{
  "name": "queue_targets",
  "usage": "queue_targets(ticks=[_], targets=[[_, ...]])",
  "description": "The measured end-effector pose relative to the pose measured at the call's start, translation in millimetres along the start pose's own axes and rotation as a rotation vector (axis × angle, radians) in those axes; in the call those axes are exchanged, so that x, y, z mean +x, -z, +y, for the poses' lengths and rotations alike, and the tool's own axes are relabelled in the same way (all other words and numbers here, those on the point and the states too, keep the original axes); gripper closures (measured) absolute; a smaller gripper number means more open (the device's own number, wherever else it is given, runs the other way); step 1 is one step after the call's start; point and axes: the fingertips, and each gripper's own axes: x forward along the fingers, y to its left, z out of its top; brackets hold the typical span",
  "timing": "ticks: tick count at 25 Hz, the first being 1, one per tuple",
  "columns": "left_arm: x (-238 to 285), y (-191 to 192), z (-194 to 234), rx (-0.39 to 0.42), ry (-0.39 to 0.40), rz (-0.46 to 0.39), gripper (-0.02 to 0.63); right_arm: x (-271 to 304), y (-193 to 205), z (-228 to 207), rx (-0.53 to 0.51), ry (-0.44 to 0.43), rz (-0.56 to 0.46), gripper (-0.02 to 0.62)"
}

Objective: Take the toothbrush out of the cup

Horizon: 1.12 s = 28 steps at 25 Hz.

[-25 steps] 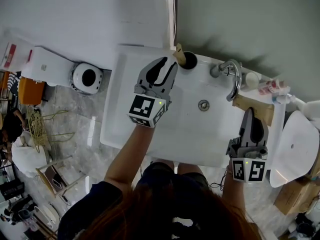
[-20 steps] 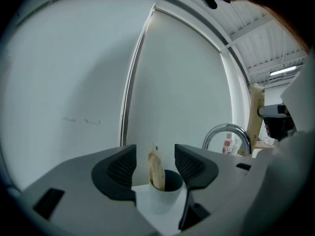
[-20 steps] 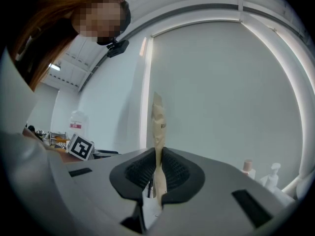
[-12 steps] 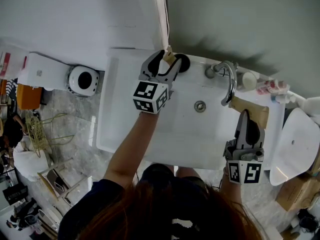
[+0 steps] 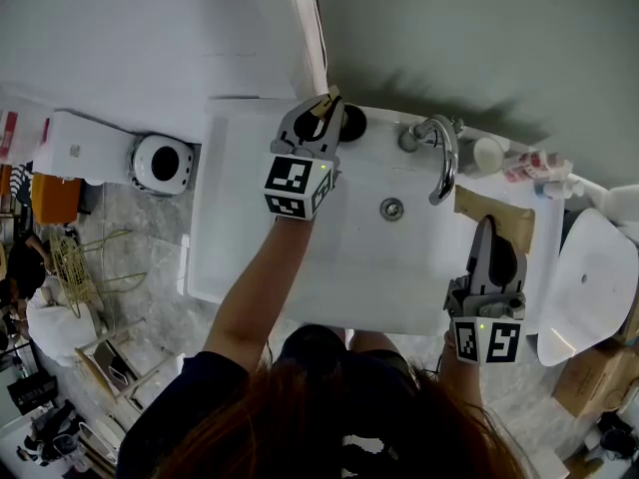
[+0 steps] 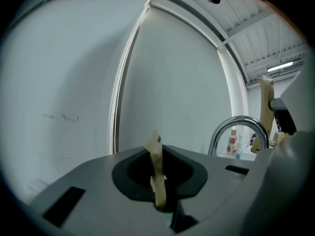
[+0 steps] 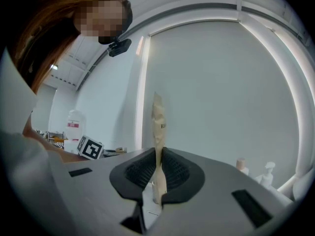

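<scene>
- The left gripper (image 5: pixel 325 111) is clamped on the toothbrush (image 5: pixel 322 103). Its jaws have just been closing, and in the left gripper view the left gripper (image 6: pixel 160 201) has that tan strip pinched right in the notch between the dark pads.
- The toothbrush (image 6: pixel 155 161) looks flat and tan, like it's in a paper wrap, and it sticks up past the jaws with a slight lean to the left.
- The black cup (image 5: pixel 351 123) sits at the back left corner of the sink (image 5: pixel 300 257), just beside the left jaw tips. The toothbrush top shows just left of the cup rim. It's not clear whether the bottom end is still inside the cup, since the gripper covers that bit.
- The right gripper (image 5: pixel 486 226) is also closed, gripping a tan paper packet (image 7: pixel 157 124). In the right gripper view the right gripper (image 7: pixel 157 196) has the packet standing upright out of its jaws, with some dark print on it.
- From the head view the paper packet (image 5: pixel 514 223) lies over the right side of the sink, well apart from the cup.
- The chrome faucet (image 5: pixel 439 153) curves over the basin between the two grippers, with the drain (image 5: pixel 391 209) just in front of it.
- A few small bottles (image 5: pixel 529 165) stand along the back edge to the right of the faucet.
</scene>
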Motion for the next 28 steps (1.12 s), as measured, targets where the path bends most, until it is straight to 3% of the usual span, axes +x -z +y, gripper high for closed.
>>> queue_targets(ticks=[16, 24, 28], targets=[[-79, -133, -41, 0.052, 0.001, -0.195, 0.569, -20, -46, -1, -0.013, -0.005, -0.11, 0.546], [-135, -146, -74, 0.172, -0.008, -0.186, 0.569, -34, -75, 12, -0.024, -0.043, -0.167, 0.546], [-157, -136, -82, 0.164, -0.02, -0.139, 0.569, -45, -81, 18, -0.041, -0.058, -0.17, 0.546]])
